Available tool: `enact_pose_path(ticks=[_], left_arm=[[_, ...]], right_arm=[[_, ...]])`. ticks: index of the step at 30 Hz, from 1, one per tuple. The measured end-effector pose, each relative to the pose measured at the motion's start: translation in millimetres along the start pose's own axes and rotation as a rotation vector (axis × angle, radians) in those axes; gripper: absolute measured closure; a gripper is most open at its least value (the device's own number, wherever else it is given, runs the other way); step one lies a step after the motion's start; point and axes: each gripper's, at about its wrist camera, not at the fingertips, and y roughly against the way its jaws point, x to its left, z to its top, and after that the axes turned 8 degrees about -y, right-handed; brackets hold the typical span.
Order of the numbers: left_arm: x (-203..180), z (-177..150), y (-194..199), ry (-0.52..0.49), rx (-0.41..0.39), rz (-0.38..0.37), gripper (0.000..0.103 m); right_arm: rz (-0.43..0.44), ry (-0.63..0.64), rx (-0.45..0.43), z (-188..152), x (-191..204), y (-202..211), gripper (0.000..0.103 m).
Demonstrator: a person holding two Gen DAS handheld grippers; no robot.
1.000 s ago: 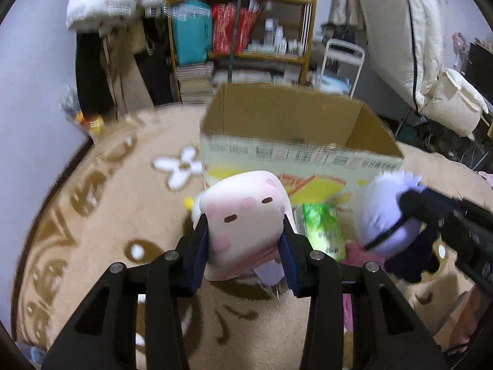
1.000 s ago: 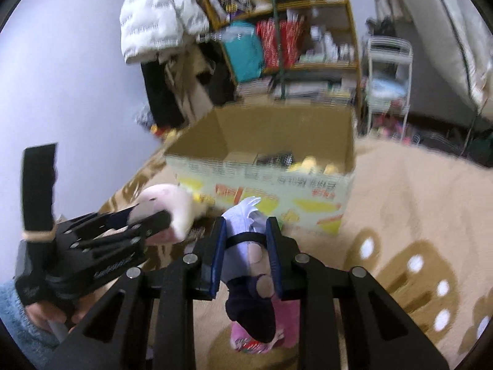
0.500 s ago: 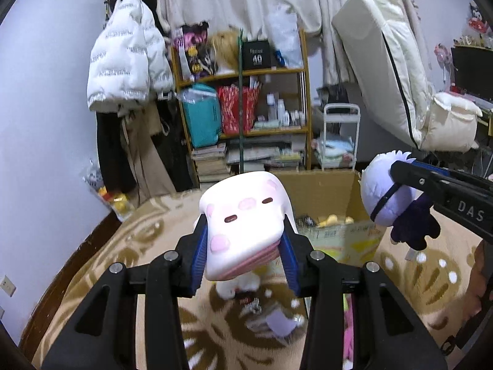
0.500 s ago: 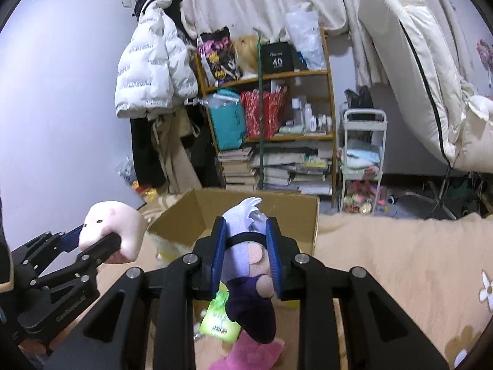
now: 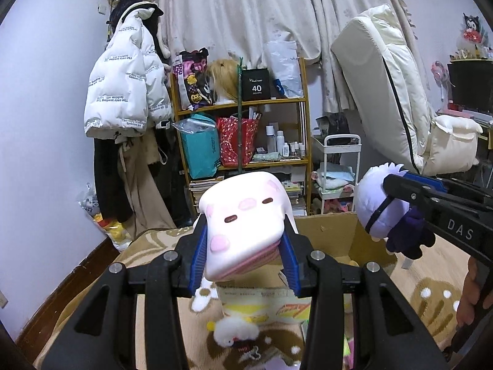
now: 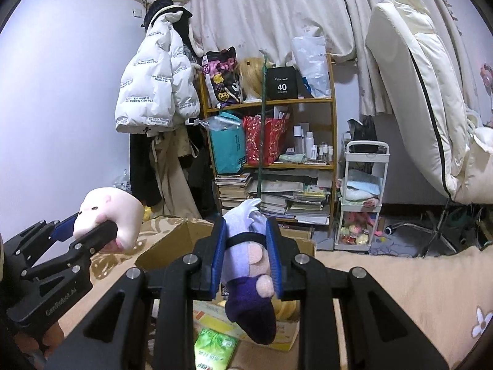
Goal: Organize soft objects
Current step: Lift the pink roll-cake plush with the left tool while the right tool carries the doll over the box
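My left gripper (image 5: 245,246) is shut on a pink-and-white square plush (image 5: 243,219) with a small face, held up in front of the open cardboard box (image 5: 329,231). The same plush (image 6: 107,212) shows at the left of the right wrist view, in the left gripper (image 6: 92,231). My right gripper (image 6: 245,256) is shut on a plush doll (image 6: 249,265) with lilac hair and a dark purple body, hanging head-up over the box (image 6: 172,240). In the left wrist view that doll (image 5: 385,209) hangs at the right in the right gripper (image 5: 397,191).
A small white fluffy toy (image 5: 234,331) lies on the patterned beige carpet (image 5: 154,246) before the box, and a green packet (image 6: 215,347) lies near it. A crowded wooden shelf (image 6: 271,135), a white trolley (image 6: 363,197), a hanging white jacket (image 5: 123,92) and a folded mattress (image 5: 385,98) stand behind.
Both grippers have risen with their plush toys and tilted up. The box has sunk in view and the shelf, curtain and jacket have come into sight.
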Motion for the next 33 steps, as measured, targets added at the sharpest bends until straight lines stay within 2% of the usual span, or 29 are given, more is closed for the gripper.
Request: enact_pose_path(ticks=[5, 10, 27, 33], left_arm=[[-6, 3, -18, -0.032, -0.014, 0.003, 0.062], [-9, -1, -35, -0.029, 0.012, -0.012, 0.062], [-14, -16, -79, -0.005, 0.141, -0.055, 0.06], [-24, -25, -91, -0.024, 0.173, -0.062, 0.056]], right_arm=[[0.021, -0.006, -0.027, 9, -3, -8, 0.076], [0.033, 0.011, -0.036, 11, -4, -17, 0.076], [0.07, -0.061, 0.077, -11, -17, -54, 0.075], [0.068, -0.091, 0.126, -19, -25, -64, 0.075]])
